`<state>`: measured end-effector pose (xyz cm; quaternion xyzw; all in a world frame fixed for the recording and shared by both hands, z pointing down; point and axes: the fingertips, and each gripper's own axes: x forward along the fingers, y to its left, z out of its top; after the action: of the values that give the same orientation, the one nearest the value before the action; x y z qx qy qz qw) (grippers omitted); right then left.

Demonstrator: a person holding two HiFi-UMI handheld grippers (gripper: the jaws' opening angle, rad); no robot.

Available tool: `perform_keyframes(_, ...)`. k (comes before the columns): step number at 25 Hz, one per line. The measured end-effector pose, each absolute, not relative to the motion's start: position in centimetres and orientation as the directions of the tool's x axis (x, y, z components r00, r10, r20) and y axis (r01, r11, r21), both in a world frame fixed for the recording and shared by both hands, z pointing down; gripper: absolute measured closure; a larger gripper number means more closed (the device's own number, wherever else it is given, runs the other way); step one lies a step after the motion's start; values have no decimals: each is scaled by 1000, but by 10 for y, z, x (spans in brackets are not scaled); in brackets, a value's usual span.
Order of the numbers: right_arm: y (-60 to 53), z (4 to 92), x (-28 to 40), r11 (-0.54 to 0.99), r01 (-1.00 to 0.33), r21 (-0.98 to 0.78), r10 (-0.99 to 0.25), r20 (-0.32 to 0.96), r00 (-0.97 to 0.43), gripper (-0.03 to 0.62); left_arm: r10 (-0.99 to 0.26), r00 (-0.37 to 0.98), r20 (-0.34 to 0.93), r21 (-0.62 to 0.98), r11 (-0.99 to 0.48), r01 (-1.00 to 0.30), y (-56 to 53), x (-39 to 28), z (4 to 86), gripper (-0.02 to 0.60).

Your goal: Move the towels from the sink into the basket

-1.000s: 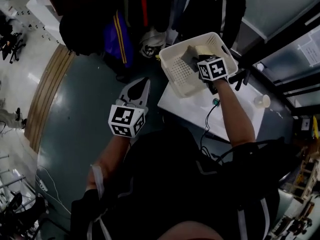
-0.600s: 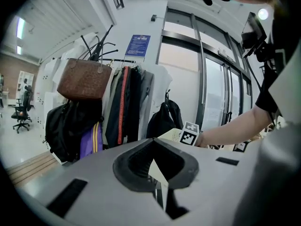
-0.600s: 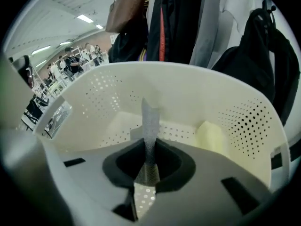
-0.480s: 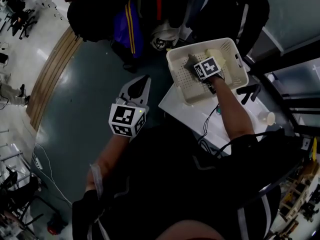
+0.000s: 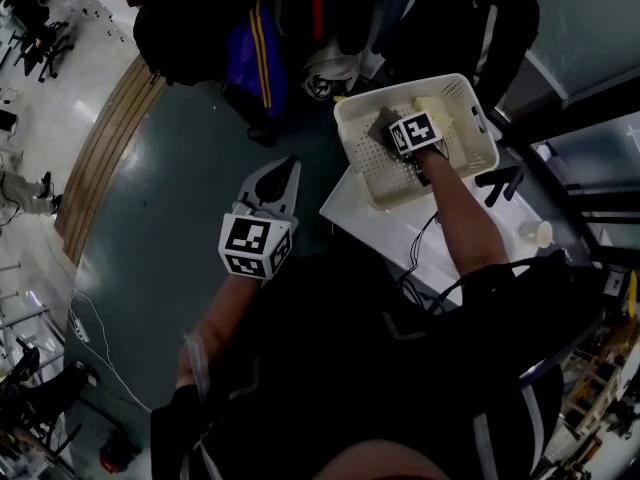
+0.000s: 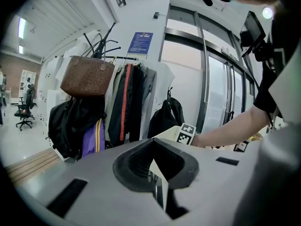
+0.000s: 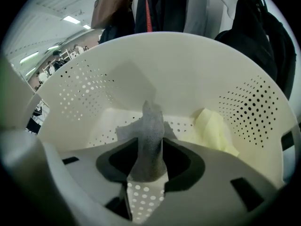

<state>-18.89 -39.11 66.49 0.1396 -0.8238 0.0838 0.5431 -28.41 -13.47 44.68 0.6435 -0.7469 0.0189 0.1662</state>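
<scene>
Looking into the basket (image 7: pixel 188 69), what is seen of the towels?
— A grey towel (image 7: pixel 150 126) is seen inside it, bunched and drawn up into a peak, its weave nubbly. A pale yellow towel (image 7: pixel 211 128) is crumpled just beside it, against the perforated cream wall.
How is the right tool (image 7: pixel 146 171) set?
— It is pointed steeply down into the basket. Its jaws have just been opening and are stood apart, with the grey towel between them (no squeeze on the cloth can be made out, and the dotted bottom of the basket is seen through the gap below it).
And the left tool (image 6: pixel 151 166)?
— It is held out over the dark floor (image 5: pixel 170 218), well apart from the basket. Its jaws are brought together and nothing is held.
Where is the basket placed?
— On the corner of a white worktop (image 5: pixel 370 218).
</scene>
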Motion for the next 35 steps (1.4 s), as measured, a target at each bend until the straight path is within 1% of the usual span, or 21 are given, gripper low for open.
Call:
perform_keyframes(1,-388,660,-190,947,-322,17,-144,916,-374,417,-958,-109,266,194,165,-967,-131,-285,446,578)
perform_keyframes(4,-383,641,-192,947,-321,34,-167,903,-396,416,-969,-76,234,209,126,-970,-127,-284,439,578)
perform_keyframes(10,-370,562,-199,935,-351,59,-256,797,-547,428,-975,-16,221,204,62,-977,-119,-276,432,578)
perform_keyframes(15,-337,498,-190,928,-365,77,-315,686,-656,508,-991,-3,133,135,21,-991,-107,-267,407,578)
perform_keyframes(17,-324,479,-177,920,-381,89,-343,653,-675,517,-994,28,106,159,-11,-987,-103,-259,399,578)
perform_keyframes(20,-303,453,-151,892,-441,100,-407,602,-687,544,-990,103,99,186,-83,-979,-95,-246,399,578)
perform_keyframes(23,-276,436,-120,855,-517,42,-446,568,-691,556,-976,199,84,244,-174,-954,-83,-226,397,578)
perform_keyframes(26,-260,415,-85,807,-590,31,-517,521,-679,565,-958,280,56,226,-261,-939,-81,-202,387,578)
perform_keyframes(31,-233,389,-32,723,-690,30,-633,428,-645,569,-926,375,42,250,-354,-901,-79,-172,385,578)
perform_keyframes(35,-223,376,3,656,-755,8,-705,366,-608,574,-906,421,34,250,-400,-882,-83,-152,381,578)
